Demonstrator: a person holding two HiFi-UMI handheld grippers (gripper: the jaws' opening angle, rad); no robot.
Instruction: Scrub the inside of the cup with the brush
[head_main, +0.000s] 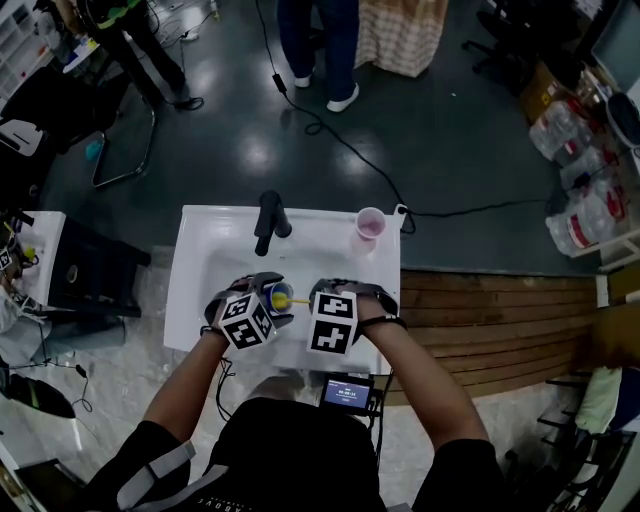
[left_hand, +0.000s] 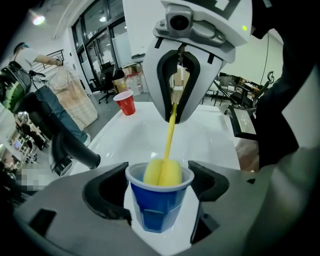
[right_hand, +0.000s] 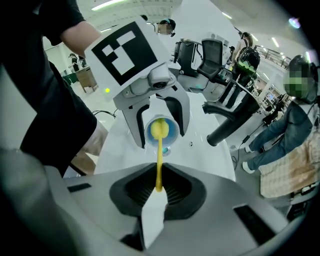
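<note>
My left gripper (left_hand: 161, 191) is shut on a small blue cup (left_hand: 159, 202) with a white rim, held over the white sink (head_main: 215, 275). My right gripper (right_hand: 159, 190) is shut on the thin yellow handle (right_hand: 159, 165) of a brush. Its yellow sponge head (left_hand: 162, 171) sits inside the cup's mouth, filling most of it. In the right gripper view the cup (right_hand: 162, 131) faces me with the sponge head (right_hand: 159, 128) in it. From the head view both grippers meet at the sink's near edge, cup (head_main: 281, 296) between them.
A black faucet (head_main: 268, 222) stands at the sink's back rim. A red cup (head_main: 369, 224) sits at the sink's back right corner. A wooden counter (head_main: 480, 310) lies to the right. People stand on the dark floor behind, and a cable runs across it.
</note>
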